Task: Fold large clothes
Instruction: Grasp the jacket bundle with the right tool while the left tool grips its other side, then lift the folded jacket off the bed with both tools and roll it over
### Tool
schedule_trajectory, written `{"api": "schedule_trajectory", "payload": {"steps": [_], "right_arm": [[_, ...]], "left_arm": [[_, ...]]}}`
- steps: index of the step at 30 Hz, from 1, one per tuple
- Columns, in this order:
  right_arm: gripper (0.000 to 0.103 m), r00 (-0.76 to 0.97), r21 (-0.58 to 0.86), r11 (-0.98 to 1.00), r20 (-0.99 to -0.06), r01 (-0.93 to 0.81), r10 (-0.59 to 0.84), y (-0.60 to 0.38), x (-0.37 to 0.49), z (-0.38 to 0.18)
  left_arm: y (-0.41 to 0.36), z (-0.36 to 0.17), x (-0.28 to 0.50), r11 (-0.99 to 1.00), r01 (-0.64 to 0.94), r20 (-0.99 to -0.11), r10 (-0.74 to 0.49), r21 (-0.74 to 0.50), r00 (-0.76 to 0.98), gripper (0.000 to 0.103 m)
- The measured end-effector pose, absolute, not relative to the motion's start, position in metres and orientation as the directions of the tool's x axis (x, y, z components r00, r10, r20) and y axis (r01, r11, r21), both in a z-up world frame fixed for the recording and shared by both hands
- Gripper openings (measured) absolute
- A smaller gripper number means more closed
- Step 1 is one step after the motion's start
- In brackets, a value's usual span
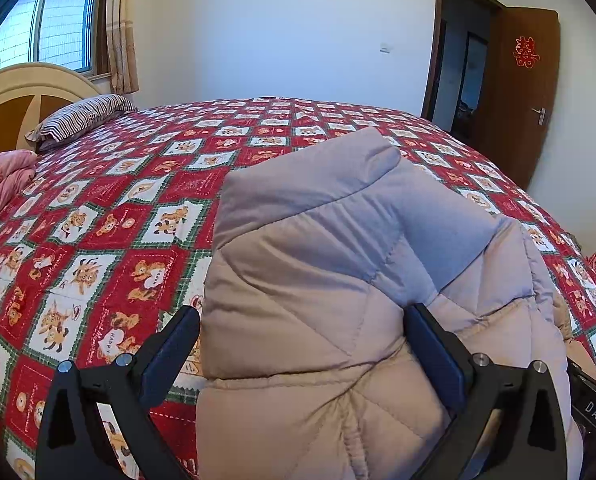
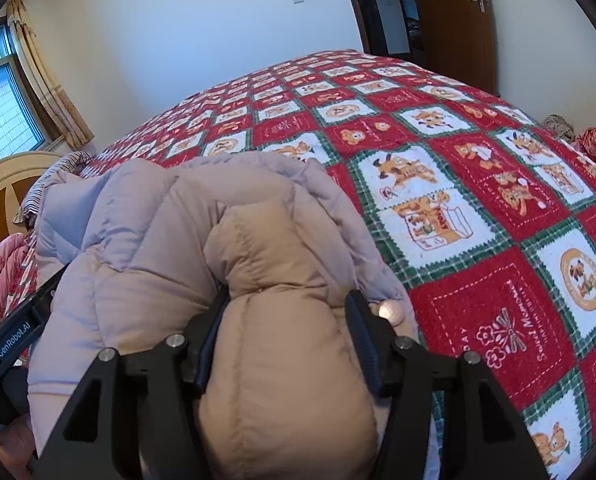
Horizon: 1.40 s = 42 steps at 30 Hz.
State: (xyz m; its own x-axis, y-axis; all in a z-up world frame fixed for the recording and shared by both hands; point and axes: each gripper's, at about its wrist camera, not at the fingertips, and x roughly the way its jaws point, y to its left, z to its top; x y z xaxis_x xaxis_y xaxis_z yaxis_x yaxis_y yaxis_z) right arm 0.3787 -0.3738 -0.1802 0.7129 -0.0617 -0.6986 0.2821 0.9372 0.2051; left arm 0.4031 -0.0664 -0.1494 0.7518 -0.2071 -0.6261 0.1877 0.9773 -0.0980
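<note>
Now, nearest my lenses, the left gripper (image 1: 302, 340) stood with its jaws spread as wide as they go, the puffy quilted jacket (image 1: 330, 280) bulging between them; one jaw sat clear of the cloth on the bedspread side, the other lay against the fabric, so I judged that side released. My right gripper (image 2: 285, 332) was different: its jaws sat half-parted and hugging a tan padded roll of the same jacket (image 2: 257, 280) on both sides. I called that a grip, though a loose one.

The jacket lay bundled on the near edge of the bed (image 1: 137, 208), already doubled over itself with the paler lilac face folded across the tan. By my reckoning the fold was well along, and what remained was letting go on the right and tidying the stack.

Farther out, the left view gave me the striped pillow (image 1: 81, 116), a pink quilt (image 1: 1, 184), the headboard (image 1: 17, 96) and the window (image 1: 53, 16). Only the right view showed a snap button (image 2: 390, 310) at the jacket's hem and the open bedspread beyond. Both caught the brown door (image 1: 526, 80) at the back.
</note>
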Motion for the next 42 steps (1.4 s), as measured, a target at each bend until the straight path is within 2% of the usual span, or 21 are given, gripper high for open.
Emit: {"api": "schedule_trajectory", "payload": {"steps": [16, 24, 28, 30, 32, 33, 35, 37, 39, 42], "right_arm": [[0.061, 0.686, 0.197, 0.938, -0.726, 0.285, -0.056, -0.376, 0.387, -0.189], [0.061, 0.705, 0.214, 0.937, -0.708, 0.275, -0.045, -0.378, 0.385, -0.193], [0.062, 0.74, 0.257, 0.929, -0.672, 0.265, -0.025, -0.382, 0.375, -0.19], [0.068, 0.763, 0.261, 0.926, -0.644, 0.274, -0.045, -0.383, 0.365, -0.185], [0.07, 0.789, 0.236, 0.937, -0.611, 0.259, -0.064, -0.379, 0.354, -0.176], [0.085, 0.789, 0.209, 0.938, -0.606, 0.277, -0.098, -0.378, 0.347, -0.173], [0.099, 0.79, 0.222, 0.923, -0.6, 0.315, -0.126, -0.385, 0.335, -0.171], [0.099, 0.778, 0.296, 0.909, -0.626, 0.294, -0.048, -0.396, 0.333, -0.179], [0.087, 0.763, 0.405, 0.882, -0.641, 0.24, 0.087, -0.404, 0.337, -0.19], [0.08, 0.749, 0.462, 0.87, -0.636, 0.173, 0.189, -0.402, 0.344, -0.196]], "left_arm": [[-0.073, -0.162, 0.415, 0.975, 0.205, -0.681, -0.21, -0.089, 0.702, 0.102], [-0.068, -0.16, 0.412, 0.972, 0.215, -0.7, -0.218, -0.094, 0.68, 0.102], [-0.026, -0.155, 0.391, 0.951, 0.229, -0.705, -0.306, -0.206, 0.64, 0.102], [0.01, -0.155, 0.375, 0.927, 0.203, -0.669, -0.37, -0.317, 0.644, 0.102], [0.023, -0.16, 0.365, 0.924, 0.212, -0.669, -0.377, -0.318, 0.641, 0.102], [0.026, -0.165, 0.361, 0.922, 0.226, -0.672, -0.384, -0.314, 0.633, 0.102], [0.029, -0.177, 0.362, 0.898, 0.245, -0.67, -0.437, -0.365, 0.6, 0.102], [0.029, -0.185, 0.368, 0.877, 0.243, -0.672, -0.475, -0.415, 0.569, 0.102], [0.023, -0.187, 0.372, 0.869, 0.266, -0.676, -0.493, -0.417, 0.548, 0.102], [0.017, -0.188, 0.372, 0.867, 0.298, -0.674, -0.498, -0.399, 0.546, 0.102]]}}
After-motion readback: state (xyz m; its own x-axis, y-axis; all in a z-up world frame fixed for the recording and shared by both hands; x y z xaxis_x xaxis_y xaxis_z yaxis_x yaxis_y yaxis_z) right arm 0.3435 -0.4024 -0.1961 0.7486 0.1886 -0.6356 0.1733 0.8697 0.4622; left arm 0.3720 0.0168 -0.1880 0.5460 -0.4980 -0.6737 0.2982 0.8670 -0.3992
